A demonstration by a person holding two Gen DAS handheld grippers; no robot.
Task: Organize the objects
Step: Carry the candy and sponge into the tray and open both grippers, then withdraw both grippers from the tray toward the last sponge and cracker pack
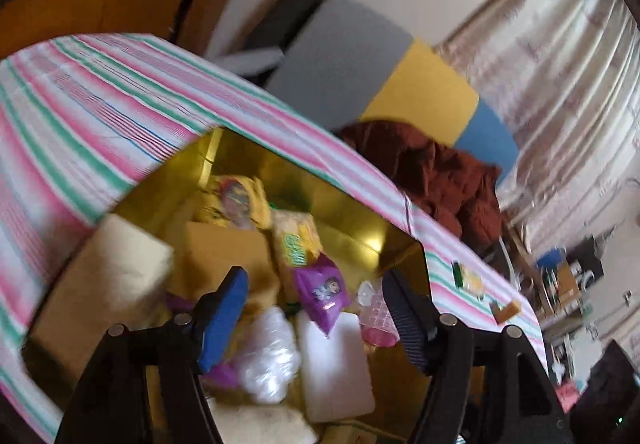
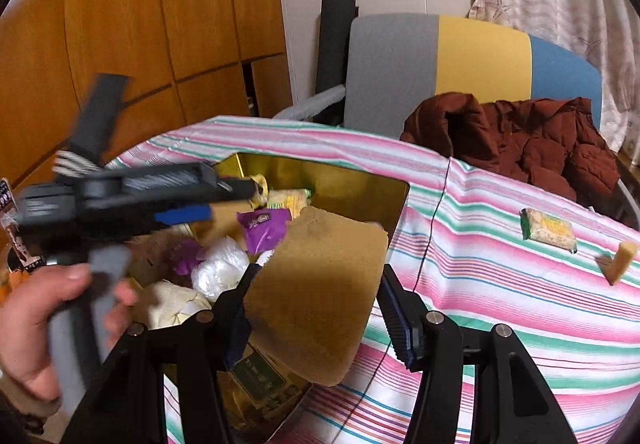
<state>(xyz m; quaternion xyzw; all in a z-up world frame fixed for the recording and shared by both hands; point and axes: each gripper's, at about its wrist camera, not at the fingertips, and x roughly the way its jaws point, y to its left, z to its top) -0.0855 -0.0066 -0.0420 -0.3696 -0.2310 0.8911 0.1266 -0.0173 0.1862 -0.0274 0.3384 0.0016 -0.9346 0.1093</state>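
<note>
A gold box sits on the striped cloth, holding snack packets, a purple packet, a white plastic bag and a white block. My left gripper is open and empty above the box contents; it also shows blurred in the right wrist view. My right gripper is open around a tan cardboard flap of the box, with gaps on both sides. A green-yellow snack packet and a tan piece lie on the cloth.
The striped pink, green and white cloth covers the table. A brown jacket lies behind it over a grey, yellow and blue panel. Wooden cabinets stand at left, curtains at right.
</note>
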